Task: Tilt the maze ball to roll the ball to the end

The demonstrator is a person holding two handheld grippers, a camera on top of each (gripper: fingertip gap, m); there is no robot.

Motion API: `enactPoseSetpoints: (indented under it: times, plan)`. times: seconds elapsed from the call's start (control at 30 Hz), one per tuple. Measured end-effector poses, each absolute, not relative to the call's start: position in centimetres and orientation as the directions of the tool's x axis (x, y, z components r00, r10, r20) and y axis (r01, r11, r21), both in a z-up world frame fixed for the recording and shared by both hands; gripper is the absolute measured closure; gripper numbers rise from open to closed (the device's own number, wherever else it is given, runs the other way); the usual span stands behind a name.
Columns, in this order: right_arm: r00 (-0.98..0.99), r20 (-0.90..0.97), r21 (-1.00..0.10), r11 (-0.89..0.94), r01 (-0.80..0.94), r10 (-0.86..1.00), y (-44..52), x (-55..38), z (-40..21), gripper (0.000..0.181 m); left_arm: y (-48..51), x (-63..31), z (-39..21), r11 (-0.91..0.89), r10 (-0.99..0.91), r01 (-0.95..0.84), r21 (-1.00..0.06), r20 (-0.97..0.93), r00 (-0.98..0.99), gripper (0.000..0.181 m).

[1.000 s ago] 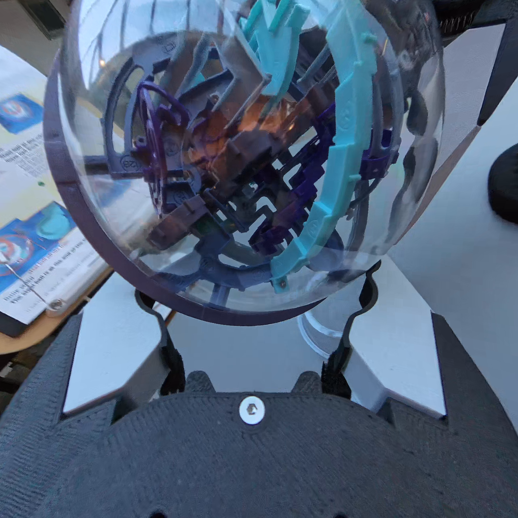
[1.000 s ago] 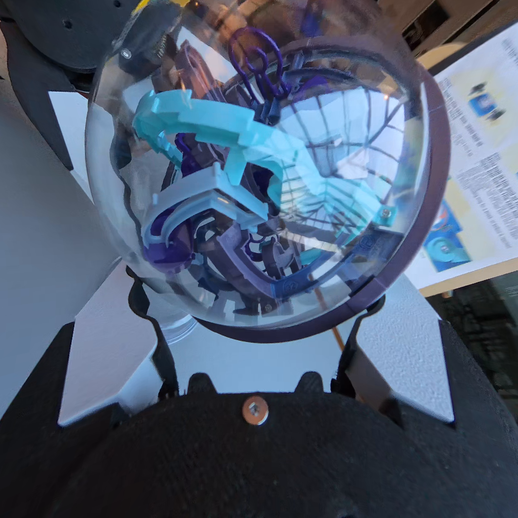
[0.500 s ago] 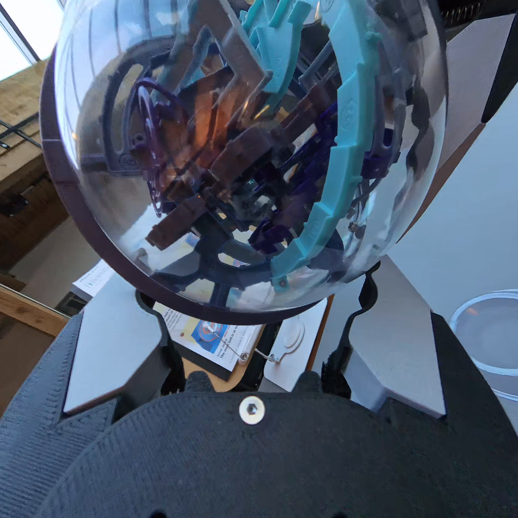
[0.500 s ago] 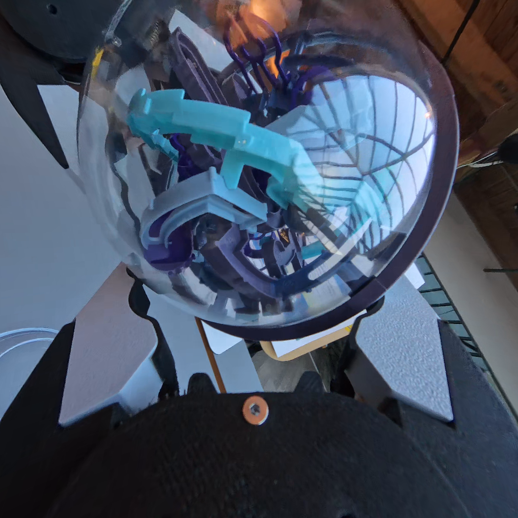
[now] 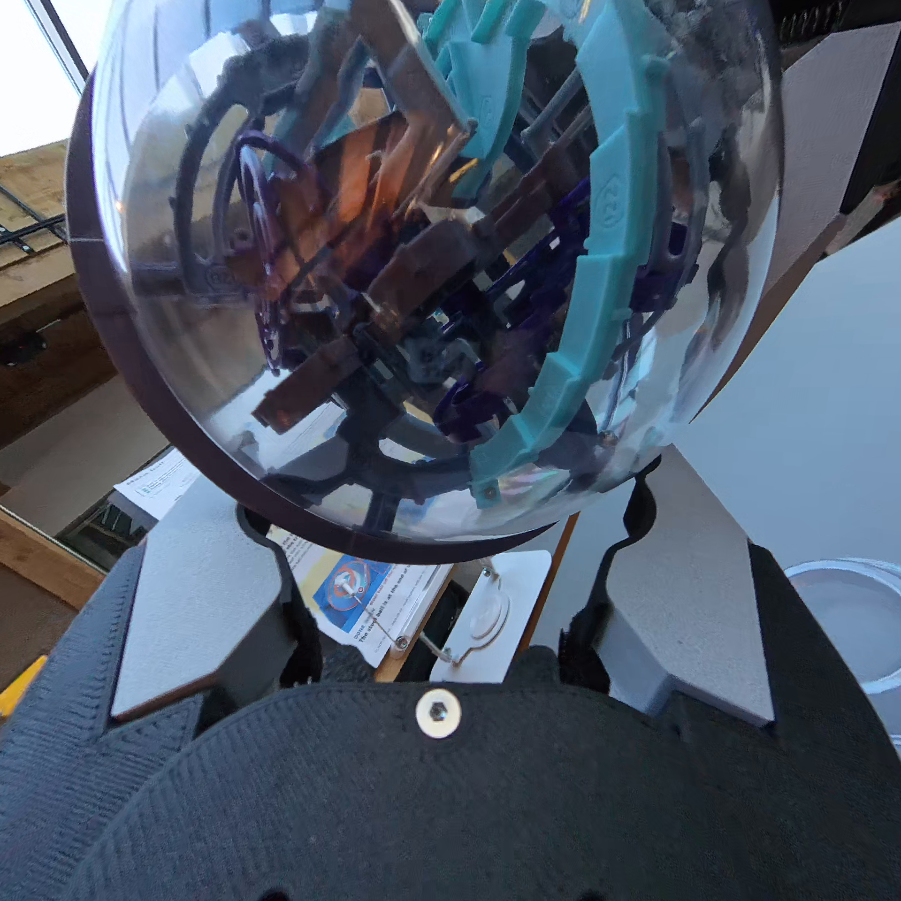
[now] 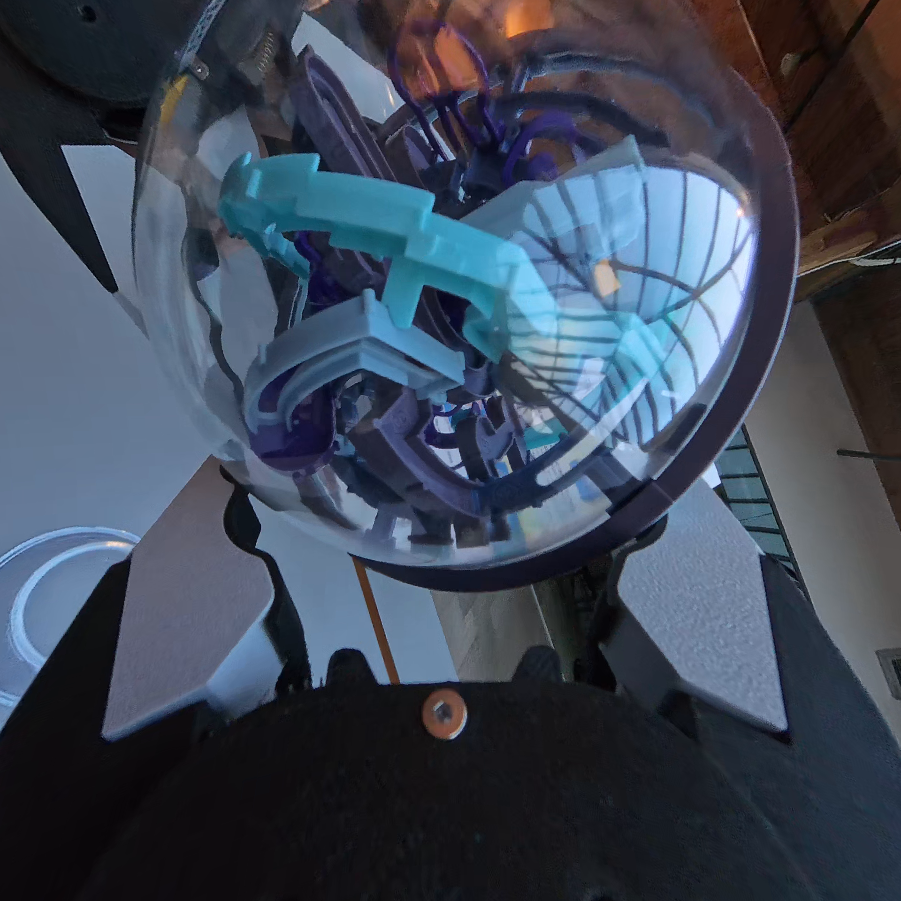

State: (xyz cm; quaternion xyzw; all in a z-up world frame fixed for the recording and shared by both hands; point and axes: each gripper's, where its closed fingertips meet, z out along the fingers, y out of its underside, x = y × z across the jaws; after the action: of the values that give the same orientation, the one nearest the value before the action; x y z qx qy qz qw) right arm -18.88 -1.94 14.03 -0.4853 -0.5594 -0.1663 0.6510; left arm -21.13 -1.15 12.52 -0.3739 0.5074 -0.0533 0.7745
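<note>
Clear maze ball [image 5: 429,253] (now higher)

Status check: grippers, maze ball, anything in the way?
Left gripper, right gripper: jaws cradling maze ball from opposite sides. Held in the air. Small ball not spotted. Nothing in the way.

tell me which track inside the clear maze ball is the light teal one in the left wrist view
The broad notched arc curving down the clear plastic maze ball's right side; the other tracks look brown, purple or dark.
</note>
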Motion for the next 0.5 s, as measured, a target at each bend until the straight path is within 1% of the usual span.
enactPoseSetpoints:
  times: [0.1,0.23,0.37,0.5]
  plan:
    - [0.294,0.895,-0.422,0.42,0.803,0.336,-1.8,-18.2,13.5,0.025,-0.9,-20.4,11.7,0.696,-0.513,-0.243,-0.675,-0.705,0.49,0.034]
    - [0.283,0.88,-0.424,0.364,0.83,0.381,-1.5,-17.5,12.3,0.025,-0.6,-19.6,10.3,0.659,-0.578,-0.196,-0.726,-0.655,0.487,0.034]
    - [0.273,0.877,-0.417,0.341,0.843,0.396,-1.4,-17.0,11.6,0.025,-0.4,-19.0,9.5,0.641,-0.603,-0.173,-0.747,-0.631,0.488,0.035]
    - [0.287,0.863,-0.442,0.343,0.829,0.416,-1.4,-16.8,11.1,0.025,-0.5,-18.9,9.1,0.637,-0.608,-0.181,-0.749,-0.633,0.48,0.035]
